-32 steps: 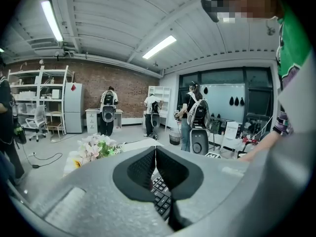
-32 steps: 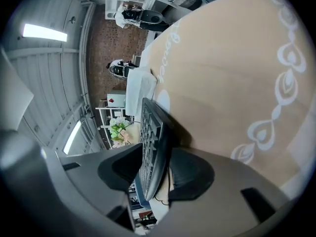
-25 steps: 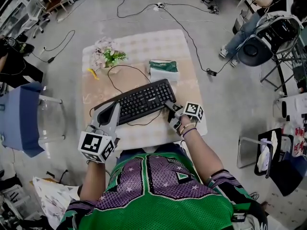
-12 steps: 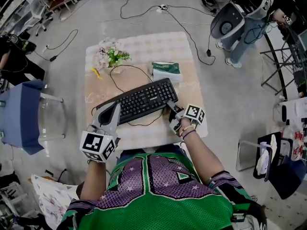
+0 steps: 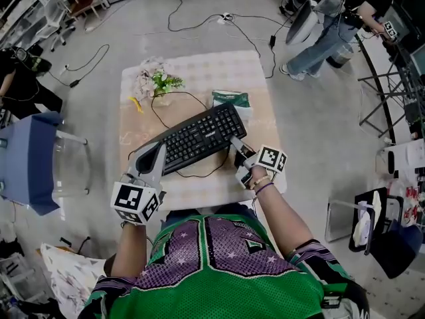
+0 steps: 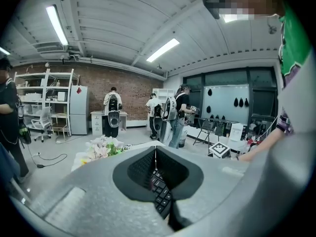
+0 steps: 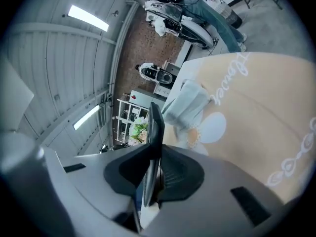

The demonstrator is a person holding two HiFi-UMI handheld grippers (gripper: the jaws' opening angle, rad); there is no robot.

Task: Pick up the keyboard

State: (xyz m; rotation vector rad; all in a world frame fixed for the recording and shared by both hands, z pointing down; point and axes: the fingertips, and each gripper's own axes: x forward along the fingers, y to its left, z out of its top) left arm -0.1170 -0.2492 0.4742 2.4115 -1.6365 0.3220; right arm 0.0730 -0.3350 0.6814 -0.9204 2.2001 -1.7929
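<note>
Cloth-covered table with flowers, green tissue pack, black cable.

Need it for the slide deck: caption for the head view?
Jaws of right gripper closing on keyboard end; shut left gripper at the other end.

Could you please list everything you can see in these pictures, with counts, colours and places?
keyboard: one, black, mid-table, held at both ends.
table: one, pale checked cloth, centre.
flowers: one bunch, pink-white with green leaves, table's far left corner.
packet: one, green and white, beyond the keyboard's right end.
cable: one, black, looping between keyboard and flowers.
chair: one, blue, left of the table.
bystander: one, in jeans, top right.
left gripper: one, grey, shut on the keyboard's left end.
right gripper: one, grey, jaws closing on the keyboard's right end.
</note>
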